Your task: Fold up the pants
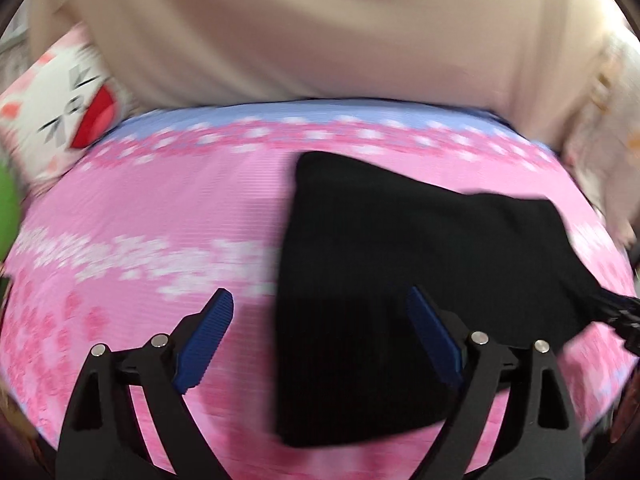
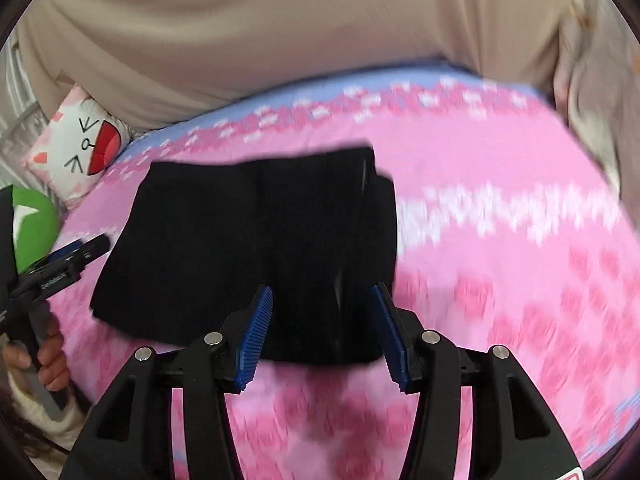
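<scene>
The black pants [image 1: 392,280] lie folded into a compact block on the pink floral bedspread [image 1: 152,208]. They also show in the right wrist view [image 2: 260,240]. My left gripper [image 1: 320,300] is open and empty, hovering above the pants' left edge. My right gripper [image 2: 322,294] is open and empty, above the pants' near edge. The left gripper [image 2: 86,246] also shows at the left of the right wrist view, beside the pants. The right gripper's tip [image 1: 616,306] shows at the right edge of the left wrist view.
The person's beige top [image 1: 320,28] fills the far side. A white cat-face pillow [image 2: 80,148] sits at the bed's far left corner, with a green object [image 2: 34,224] beside it. The bedspread [image 2: 500,240] stretches to the right of the pants.
</scene>
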Available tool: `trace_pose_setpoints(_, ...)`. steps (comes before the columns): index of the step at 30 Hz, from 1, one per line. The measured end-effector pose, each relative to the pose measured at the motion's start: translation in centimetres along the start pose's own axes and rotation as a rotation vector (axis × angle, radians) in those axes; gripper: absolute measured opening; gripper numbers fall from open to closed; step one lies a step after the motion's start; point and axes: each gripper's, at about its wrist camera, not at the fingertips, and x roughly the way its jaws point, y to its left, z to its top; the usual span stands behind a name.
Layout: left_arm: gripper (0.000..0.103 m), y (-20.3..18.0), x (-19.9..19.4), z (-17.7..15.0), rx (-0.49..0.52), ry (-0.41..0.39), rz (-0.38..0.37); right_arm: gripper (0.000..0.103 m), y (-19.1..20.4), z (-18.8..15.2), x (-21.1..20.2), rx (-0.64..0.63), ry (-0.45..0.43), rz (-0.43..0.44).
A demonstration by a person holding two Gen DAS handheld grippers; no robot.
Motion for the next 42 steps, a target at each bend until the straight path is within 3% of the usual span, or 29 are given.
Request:
trace_pose_setpoints(6,0.086,-7.7,0.4,-2.0,0.175,0.056,-0.132,0.052,-1.3,-1.0,1.7,0.038,0.017,0.132)
trace_pose_setpoints(10,0.091,-10.4,0.7,-3.2,0.26,0.061,-0.124,0.05,-2.5,-1.2,2.0,0.085,0.036,0.213)
trace_pose_setpoints(12,0.092,-11.5,1.1,-3.5,0.285,0.055,-0.118,0.024,-2.4,-1.1,1.9,0.073,0.032,0.214)
trace_pose_setpoints(14,0.092,-12.0,1.4,-3.4,0.296,0.057,-0.127,0.018,-2.1,-0.6,1.8,0.065,0.029,0.228)
trace_pose_setpoints(19,0.092,-13.0,1.0,-3.0,0.315,0.014,-0.12,0.017,-0.6,1.5,-0.6,0.051,-0.052,0.301)
trace_pose_setpoints(23,0.092,-12.9,-0.6,-2.6,0.346,-0.045,-0.119,0.017,-0.3,2.5,-1.3,0.051,-0.085,0.304)
trace_pose_setpoints(25,0.097,-13.1,-1.9,-2.6,0.373,-0.08,-0.177,0.017,-0.4,3.0,-1.6,0.057,-0.1,0.311)
trace_pose_setpoints(27,0.097,-13.9,-2.0,-2.5,0.395,-0.081,-0.2,0.017,-0.2,3.4,-1.9,0.054,-0.11,0.322)
trace_pose_setpoints(30,0.097,-15.7,-0.3,-2.6,0.428,-0.068,-0.161,0.017,0.6,3.5,-2.2,0.037,-0.116,0.334)
trace_pose_setpoints(32,0.095,-15.8,0.5,-2.2,0.395,-0.049,-0.201,0.017,0.6,3.4,-2.3,0.04,-0.117,0.33)
trace_pose_setpoints(34,0.067,-15.8,1.9,-1.5,0.372,0.001,-0.258,0.017,0.0,3.2,-2.2,0.059,-0.112,0.347)
trace_pose_setpoints(36,0.031,-15.1,3.2,-0.8,0.322,0.023,-0.263,0.018,-0.2,3.1,-1.9,0.064,-0.101,0.356)
trace_pose_setpoints(37,0.021,-14.5,3.7,-0.4,0.286,0.03,-0.276,0.02,-0.3,3.0,-1.8,0.067,-0.098,0.363)
trace_pose_setpoints(40,0.014,-11.4,3.7,1.3,0.167,0.042,-0.338,0.025,-0.5,2.9,-2.7,0.074,-0.134,0.354)
trace_pose_setpoints(42,0.014,-7.7,1.4,3.1,0.084,-0.038,-0.3,0.035,-0.6,2.5,-4.5,0.058,-0.193,0.309)
